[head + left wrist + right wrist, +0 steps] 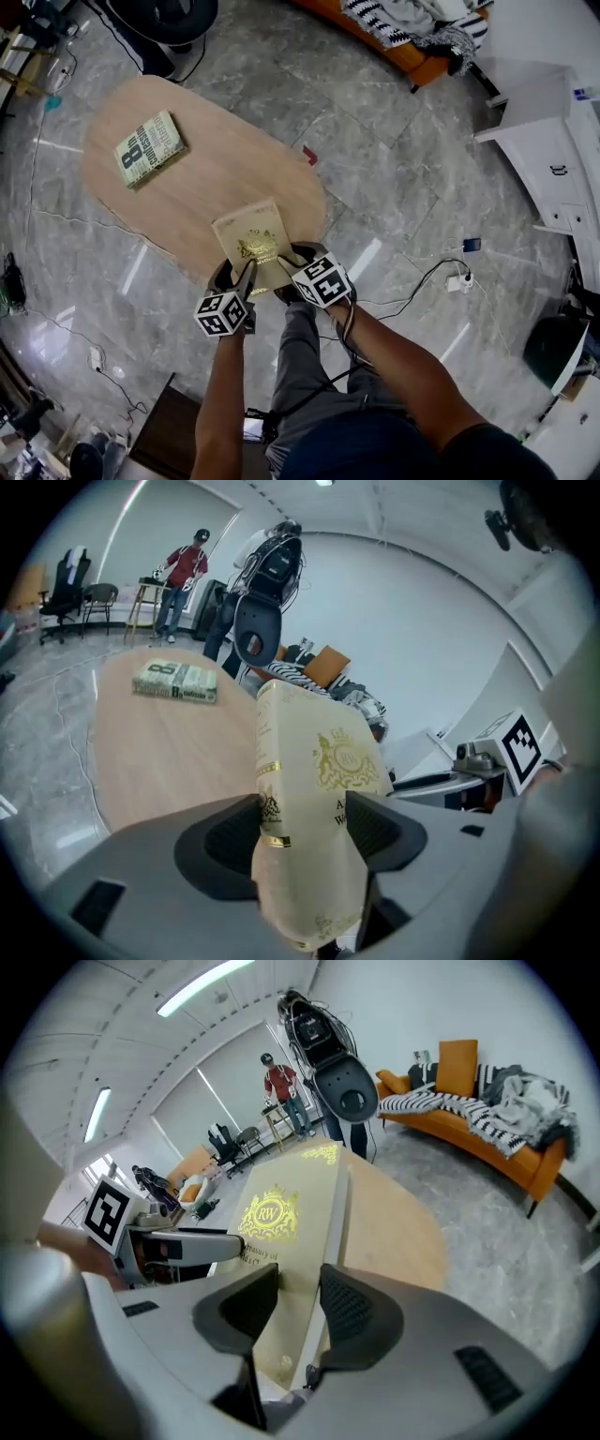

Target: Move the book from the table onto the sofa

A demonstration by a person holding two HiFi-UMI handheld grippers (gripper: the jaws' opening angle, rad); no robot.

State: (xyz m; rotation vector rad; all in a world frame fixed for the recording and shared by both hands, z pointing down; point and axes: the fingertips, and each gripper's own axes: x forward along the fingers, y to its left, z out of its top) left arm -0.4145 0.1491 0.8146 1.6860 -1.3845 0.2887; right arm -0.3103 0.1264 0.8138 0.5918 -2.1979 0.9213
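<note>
Cream book (251,234), left gripper (246,272) and right gripper (292,264) clamping it, both tilted downward.

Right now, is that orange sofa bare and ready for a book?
No, a striped blanket, an orange cushion and crumpled grey clothes lie on the sofa.

Looks like robotics lab dressed up as living room. Grey marble floor (403,178) strewn with cables (424,277) and power strip (457,281), right of centre. Orange sofa (412,58) upper right, oval wooden table (216,178) centre left. Beyond: black machine on stand (345,1093), office chairs (64,578) far left, person (183,578) standing upper left, strip lights (202,985) overhead.
</note>
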